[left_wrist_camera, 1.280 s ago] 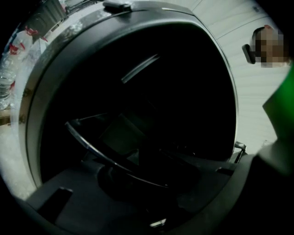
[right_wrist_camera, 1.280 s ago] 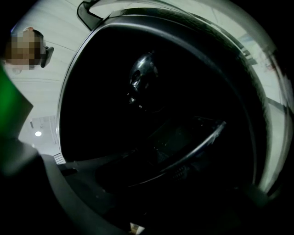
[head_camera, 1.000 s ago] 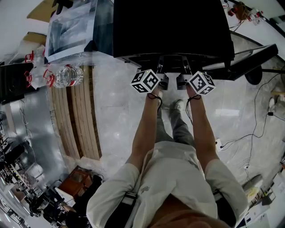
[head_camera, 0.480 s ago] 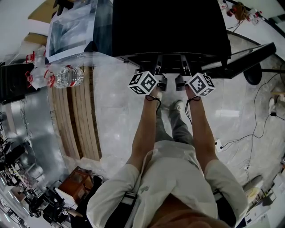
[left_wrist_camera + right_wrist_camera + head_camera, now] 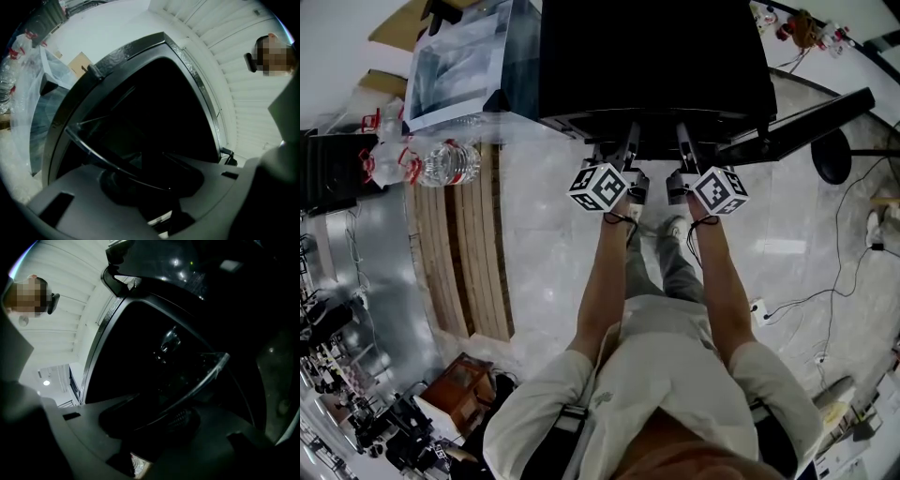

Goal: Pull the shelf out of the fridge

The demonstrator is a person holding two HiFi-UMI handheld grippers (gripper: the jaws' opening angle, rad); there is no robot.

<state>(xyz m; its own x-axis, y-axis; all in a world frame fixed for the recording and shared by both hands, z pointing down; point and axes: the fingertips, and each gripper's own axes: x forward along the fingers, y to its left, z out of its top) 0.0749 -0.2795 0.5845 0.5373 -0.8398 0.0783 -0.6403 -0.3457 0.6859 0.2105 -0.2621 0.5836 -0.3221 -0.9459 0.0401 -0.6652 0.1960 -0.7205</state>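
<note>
The head view is evenly bright: the pale floor (image 5: 546, 217) shows soft glare toward 3 o'clock, while the fridge (image 5: 656, 56) at 12 is a featureless black mass, and straight lines bow near the edges. Both gripper views are dim, dark-cornered fisheyes; white walls blow out around 12, and thin highlights trace the shelf (image 5: 93, 152) edge.

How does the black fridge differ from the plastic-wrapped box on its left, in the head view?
The fridge is black and bare; the box is pale grey-blue under clear plastic. The fridge looks larger than the box. The fridge has its door open; the box shows no opening. Both are boxy and stand side by side.
</note>
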